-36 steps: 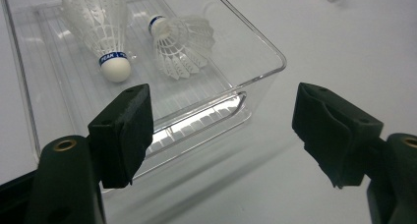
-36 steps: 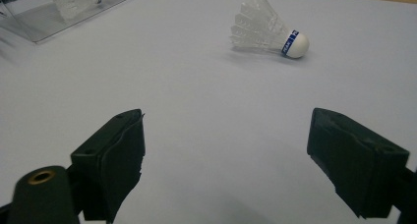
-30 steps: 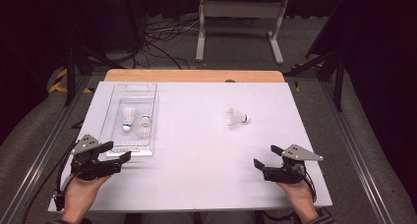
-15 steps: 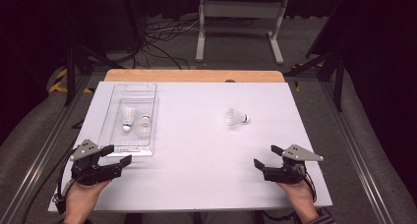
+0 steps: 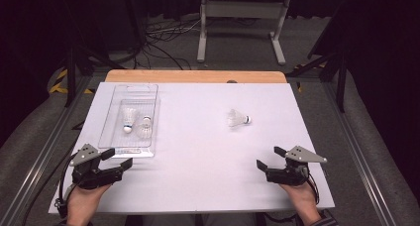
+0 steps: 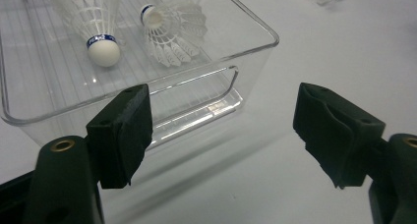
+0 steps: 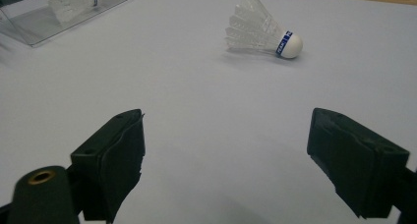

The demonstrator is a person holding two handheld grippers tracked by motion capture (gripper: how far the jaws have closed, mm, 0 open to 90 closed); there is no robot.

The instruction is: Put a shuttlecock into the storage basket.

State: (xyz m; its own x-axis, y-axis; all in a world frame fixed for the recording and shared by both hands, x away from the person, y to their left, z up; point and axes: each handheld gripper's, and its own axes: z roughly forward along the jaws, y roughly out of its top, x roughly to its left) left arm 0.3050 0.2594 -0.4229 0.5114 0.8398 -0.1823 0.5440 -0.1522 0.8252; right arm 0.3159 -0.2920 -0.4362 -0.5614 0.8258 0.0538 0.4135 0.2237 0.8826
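The loose white feathered shuttlecock (image 5: 238,119) lay on its side, cork pointing right. The clear plastic rectangular tray (image 5: 115,137) held two white shuttlecocks (image 5: 136,124). Both the left gripper (image 5: 120,158) and the right gripper (image 5: 269,157) had jaws spread wide, empty.

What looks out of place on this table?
One shuttlecock lies on its side on the bare table, apart from the two in the clear tray. Nothing looks spilled or damaged.
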